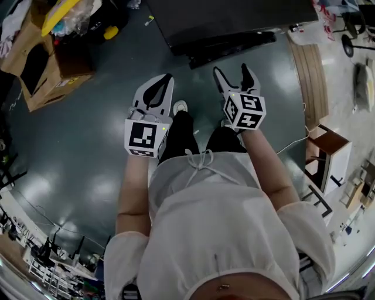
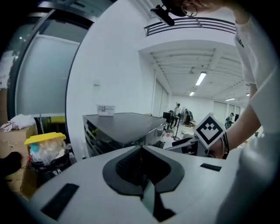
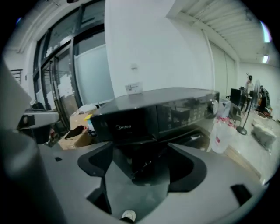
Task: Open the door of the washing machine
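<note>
The washing machine (image 1: 234, 17) is a black box with a flat dark top, at the top centre of the head view. In the right gripper view its dark front panel (image 3: 131, 124) carries a pale brand name and faces me at close range. The part below the panel is hidden behind the jaws. My right gripper (image 1: 232, 73) is open, with nothing between its jaws (image 3: 142, 164), and points at the machine from short of it. To its left, my left gripper (image 1: 166, 82) has its jaws together (image 2: 141, 151) and empty. It points past the machine's left corner (image 2: 118, 127).
Open cardboard boxes (image 1: 41, 64) stand at the left. A bin with a yellow lid (image 2: 46, 151) is beside them. A clear plastic bottle (image 3: 221, 131) stands right of the machine. A small wooden stand (image 1: 328, 152) and a cable lie at the right. My legs and shoe (image 1: 180, 107) are below the grippers.
</note>
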